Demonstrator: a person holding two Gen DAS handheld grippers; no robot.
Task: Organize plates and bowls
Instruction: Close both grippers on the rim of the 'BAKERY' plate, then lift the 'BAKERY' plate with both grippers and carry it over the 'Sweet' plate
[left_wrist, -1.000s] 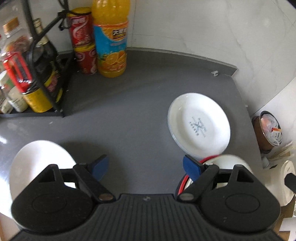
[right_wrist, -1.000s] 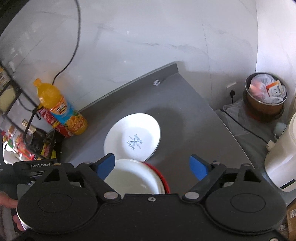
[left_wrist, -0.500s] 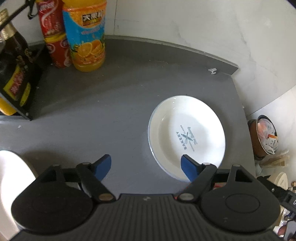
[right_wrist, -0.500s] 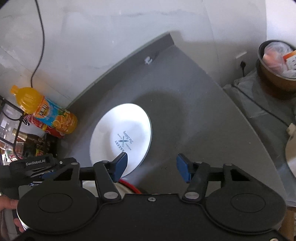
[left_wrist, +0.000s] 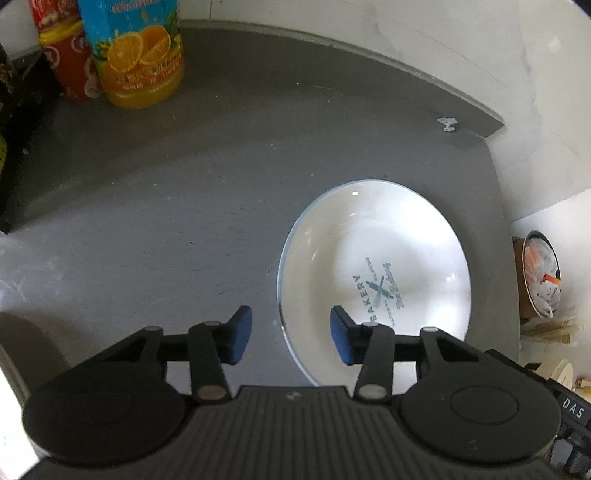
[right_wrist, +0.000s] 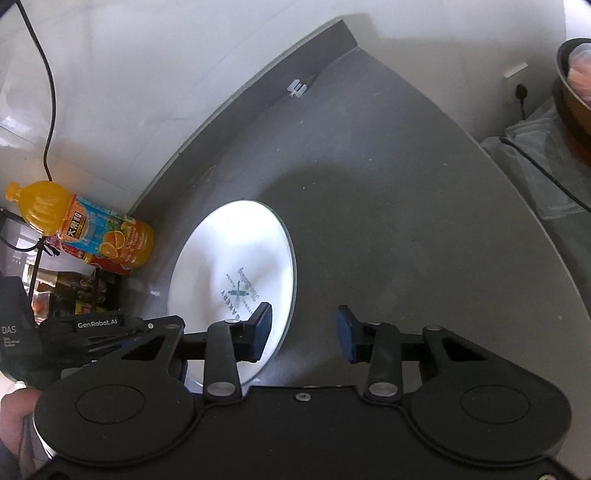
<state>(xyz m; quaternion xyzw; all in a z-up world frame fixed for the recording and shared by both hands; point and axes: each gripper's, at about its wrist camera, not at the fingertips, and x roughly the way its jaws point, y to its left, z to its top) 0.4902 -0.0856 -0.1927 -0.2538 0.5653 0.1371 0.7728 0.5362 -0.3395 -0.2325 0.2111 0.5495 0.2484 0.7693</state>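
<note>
Carrying everything here is a grey counter (left_wrist: 184, 229) with a raised lip along the wall, and it is lying mostly bare, which is leaving both tools room to come down on the one dish in reach. That dish, a white plate (left_wrist: 373, 273) printed with a bakery mark, is sitting flat near the counter's right edge, well apart from the back corner. The left gripper (left_wrist: 291, 339) is straddling the plate's rim on the side facing the bottles, one blue pad over the bare counter and the other over the white well; its jaws have just been closing, yet they are still parted and pressing on nothing. The right gripper (right_wrist: 306, 334) is bracketing the opposite rim in the same way, and its jaws too have just been narrowing with the plate's edge between them but not yet pinched. Taking the plate from two sides is probably meant to lift it level, since a flat rim on a hard top offers little to bite. At the counter's back left corner an orange juice bottle (left_wrist: 136, 55) is standing beside a red can (left_wrist: 64, 62), both well clear of the plate. Off the right edge a waste bin (left_wrist: 539, 273) is sitting lower down. Nothing is blocking either approach, though the grippers are crowding one small dish.
</note>
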